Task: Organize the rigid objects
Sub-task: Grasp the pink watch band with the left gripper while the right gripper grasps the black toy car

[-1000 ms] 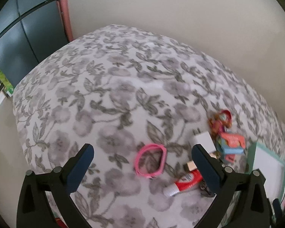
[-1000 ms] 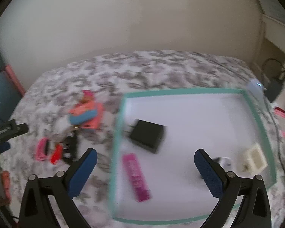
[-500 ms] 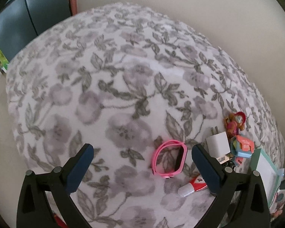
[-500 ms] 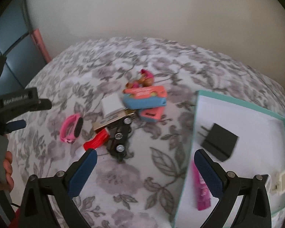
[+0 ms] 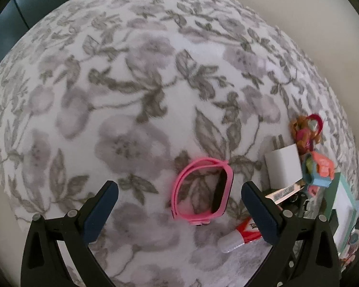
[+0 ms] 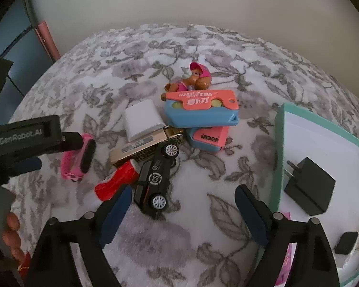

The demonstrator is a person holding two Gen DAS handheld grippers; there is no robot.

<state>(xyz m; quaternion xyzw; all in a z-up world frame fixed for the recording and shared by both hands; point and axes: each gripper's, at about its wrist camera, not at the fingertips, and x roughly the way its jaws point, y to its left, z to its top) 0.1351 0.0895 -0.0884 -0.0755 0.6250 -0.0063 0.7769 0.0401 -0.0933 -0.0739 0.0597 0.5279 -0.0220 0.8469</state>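
A pink watch band [image 5: 203, 189] lies on the floral bedspread [image 5: 131, 95], under the gap of my open left gripper [image 5: 178, 190], nearer its right finger; neither pad touches it. In the right wrist view a black toy car [image 6: 155, 181] lies in a pile with a red tube [image 6: 117, 181], a gold box [image 6: 143, 148], a white charger [image 6: 141, 119], two blue-and-coral cases [image 6: 201, 110] and a small figurine [image 6: 193, 79]. My right gripper [image 6: 184, 193] hovers over the car's near end, its jaws closing, with no pad touching anything.
A teal-rimmed white tray [image 6: 278, 155] sits to the right of the pile, holding a black charger [image 6: 308, 186], a pink bar and small white parts. The left gripper's body [image 6: 24, 143] and a person's hand [image 6: 9, 227] are at the left. A wall runs behind the bed.
The left gripper sank toward the pink watch band, which now looms larger between its fingers. The right gripper swung left from over the tray to the pile, and its fingers drew closer together.
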